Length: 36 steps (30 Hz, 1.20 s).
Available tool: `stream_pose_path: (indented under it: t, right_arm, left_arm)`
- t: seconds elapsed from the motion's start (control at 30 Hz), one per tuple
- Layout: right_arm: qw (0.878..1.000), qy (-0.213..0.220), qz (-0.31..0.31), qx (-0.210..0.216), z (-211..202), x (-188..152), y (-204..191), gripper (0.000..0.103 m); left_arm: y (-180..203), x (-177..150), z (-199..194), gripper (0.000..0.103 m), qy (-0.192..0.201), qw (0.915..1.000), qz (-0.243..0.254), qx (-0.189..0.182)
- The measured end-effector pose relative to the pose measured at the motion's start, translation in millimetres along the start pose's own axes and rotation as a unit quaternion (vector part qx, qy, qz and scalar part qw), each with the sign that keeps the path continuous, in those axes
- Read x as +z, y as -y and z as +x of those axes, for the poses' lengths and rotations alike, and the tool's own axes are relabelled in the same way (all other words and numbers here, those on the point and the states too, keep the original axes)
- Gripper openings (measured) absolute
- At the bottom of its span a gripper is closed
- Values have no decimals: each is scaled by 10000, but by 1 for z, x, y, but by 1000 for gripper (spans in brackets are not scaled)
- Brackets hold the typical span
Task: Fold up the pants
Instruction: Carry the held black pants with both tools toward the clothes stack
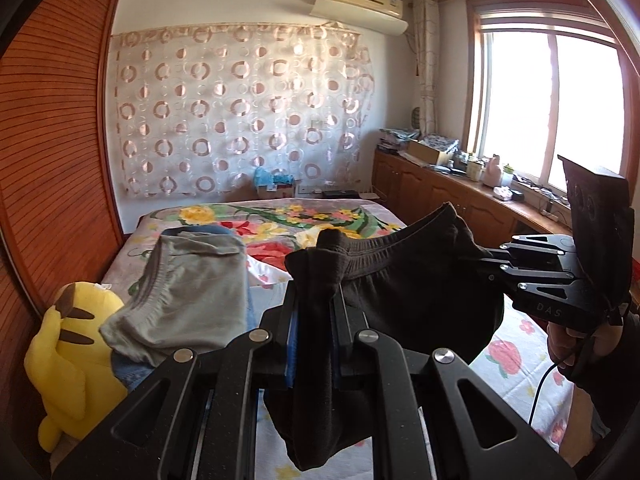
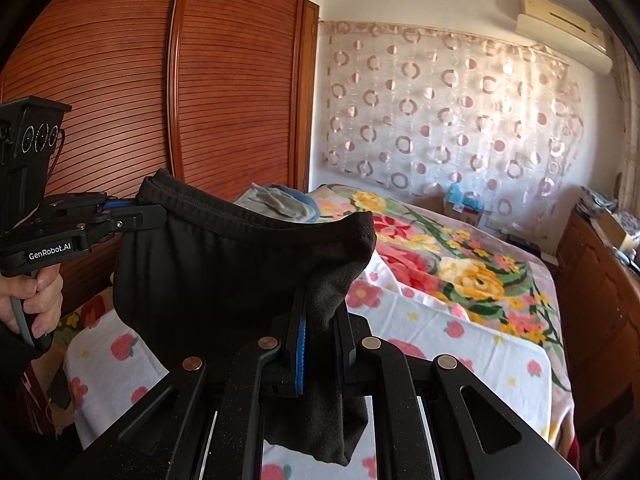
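Pants: black pants (image 1: 420,292) were held up in the air above the bed, waistband stretched and sagging between the two grippers.
Left gripper: the left gripper (image 1: 314,280) was clamped on one end of the waistband, cloth bunched between its blue pads and hanging down below them.
Right gripper: the right gripper (image 2: 320,312) was clamped on the other end of the waistband in the same way; a hand (image 1: 576,344) gripped its handle.
Hidden or unclear: the legs of the pants dropped behind both gripper bodies, so their lower ends could not be made out. The person was cut off at the frame edges, only hands and a dark sleeve showing.
Surface: a bed (image 2: 460,320) with a white flower-print sheet, and a bright floral blanket (image 1: 280,220) across its far part.
Other items on bed: grey garment (image 1: 192,284) lay on a blue one at the left side, beside a yellow plush toy (image 1: 72,360).
Room: wooden slatted wardrobe (image 2: 200,80) along one side; a circle-patterned curtain (image 1: 240,108) on the far wall; an air conditioner (image 1: 360,4) above it; a window (image 1: 540,108) over a cluttered wooden cabinet (image 1: 432,188), its small objects too blurred to identify.
Writing: "GenRobot.AI" read on the left gripper's side in the right wrist view; "DAS" on the right gripper's body in the left wrist view.
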State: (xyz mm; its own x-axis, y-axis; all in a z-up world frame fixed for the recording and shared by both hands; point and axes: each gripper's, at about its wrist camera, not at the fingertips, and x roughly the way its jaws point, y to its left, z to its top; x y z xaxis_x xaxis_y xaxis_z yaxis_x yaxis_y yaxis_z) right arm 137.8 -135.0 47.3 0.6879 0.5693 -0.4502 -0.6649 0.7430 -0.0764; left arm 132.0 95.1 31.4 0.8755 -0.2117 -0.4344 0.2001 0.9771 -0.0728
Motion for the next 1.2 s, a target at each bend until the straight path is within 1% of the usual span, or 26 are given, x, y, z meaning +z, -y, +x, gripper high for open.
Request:
stream_pose_path:
  t: [0.3,0.47,0.9,1.2]
  right_arm:
    - [9998,12,-140,162,30,22,16,10]
    - [9995,45,-213,228,48,32,18,10]
    - [9981,26,-447,419,92,53,28,10]
    - [9963,43,-652,561,122,66,36,10]
  left_arm:
    - [-27,11,9,14,34,9998,-97,180]
    - [-42,14,17,14,37,9994,-217,274]
    - [-68,12,40,14,-108,9978,-446,488]
    - [-81,9,39,14,-10,9959,-633,650]
